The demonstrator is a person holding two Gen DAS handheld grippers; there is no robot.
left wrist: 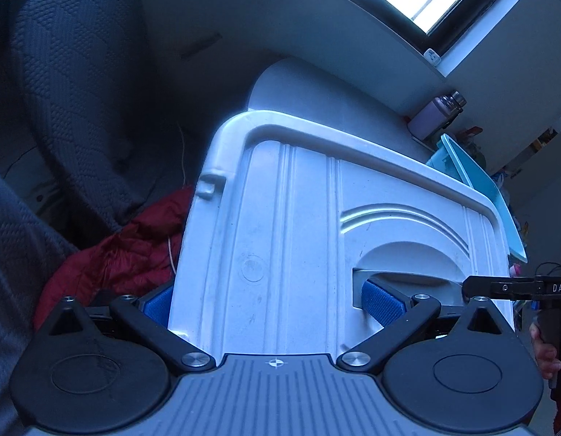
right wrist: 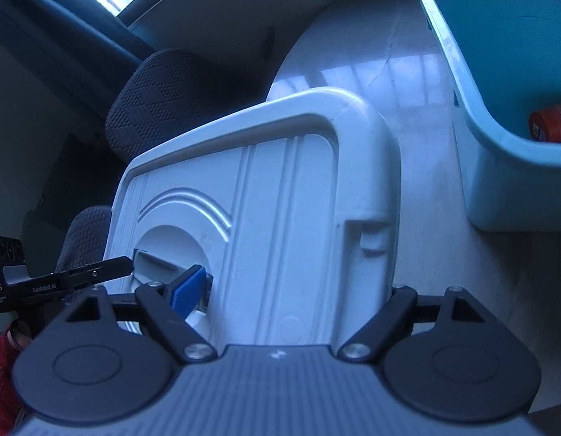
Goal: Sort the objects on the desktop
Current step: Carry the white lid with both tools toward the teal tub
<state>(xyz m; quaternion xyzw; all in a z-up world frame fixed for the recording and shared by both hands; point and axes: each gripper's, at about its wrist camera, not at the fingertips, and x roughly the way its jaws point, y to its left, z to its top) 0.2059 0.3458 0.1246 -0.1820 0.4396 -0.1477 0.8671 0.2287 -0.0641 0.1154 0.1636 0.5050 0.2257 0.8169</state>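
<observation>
White lid (left wrist: 298, 225) between both grippers, above table (right wrist: 353, 69) | left gripper (left wrist: 273, 303) clamps one half, a pad in handle recess | right gripper (right wrist: 291, 290) clamps other half | teal bin (right wrist: 498, 167) beside.

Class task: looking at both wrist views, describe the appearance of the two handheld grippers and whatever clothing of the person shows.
Each gripper, left gripper and right gripper, has a ribbed grey body, two round black discs, black linkage arms with silver pivot screws, and blue textured finger pads. Seen from the other side, each carries white lettering including "DAS". A red sleeve covers the left wrist.
</observation>
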